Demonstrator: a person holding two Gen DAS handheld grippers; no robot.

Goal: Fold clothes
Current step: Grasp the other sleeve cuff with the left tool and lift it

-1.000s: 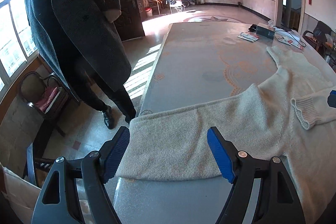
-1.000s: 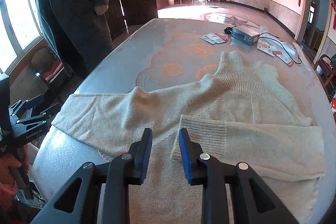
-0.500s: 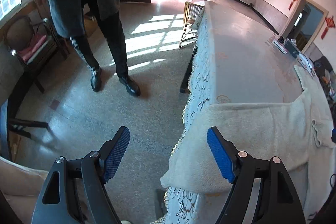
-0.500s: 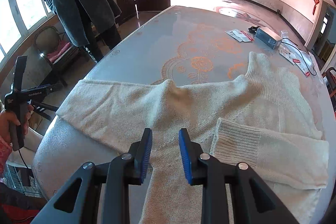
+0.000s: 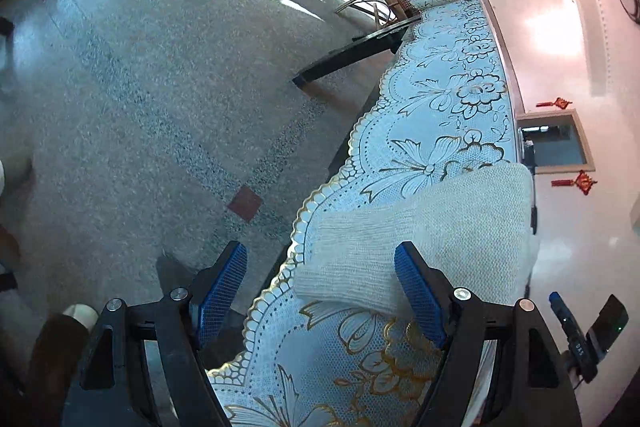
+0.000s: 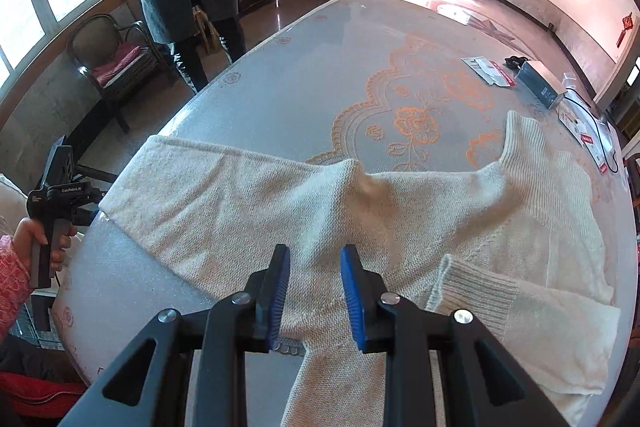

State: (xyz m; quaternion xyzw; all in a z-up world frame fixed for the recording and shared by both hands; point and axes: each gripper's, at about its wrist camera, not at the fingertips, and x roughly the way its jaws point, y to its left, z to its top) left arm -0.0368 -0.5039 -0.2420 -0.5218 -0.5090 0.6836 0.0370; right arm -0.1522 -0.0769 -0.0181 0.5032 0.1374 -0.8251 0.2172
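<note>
- Since a second ago the left gripper (image 5: 320, 283) has swung off the bench top and down past its edge, so it now looks along the hanging tablecloth (image 5: 436, 115) toward the floor (image 5: 160, 99); the right gripper (image 6: 314, 287) has barely shifted.
- Left fingers (image 5: 418, 291) stand wide apart and hold nothing; the sleeve cuff (image 5: 360, 259) droops over the bench edge just ahead, between them.
- Right fingers (image 6: 276, 291) sit narrow but not closed, empty, hovering over the sweater (image 6: 360, 211), which lies spread on the bench (image 6: 320, 67).
- Judged from its drape and knit, the sweater is light, soft and limp, and will sag and stretch if lifted by one point.
- Ribbed cuff looks the firmest hold, pinched through both layers near its end.
- Only the right view shows the whole garment: collar far ahead to the right, the other sleeve (image 6: 500, 299) already folded across the body just right of the fingers, and the left tool in a hand (image 6: 40, 239) far to the left.
- Only the left view shows the cuff overhanging.
</note>
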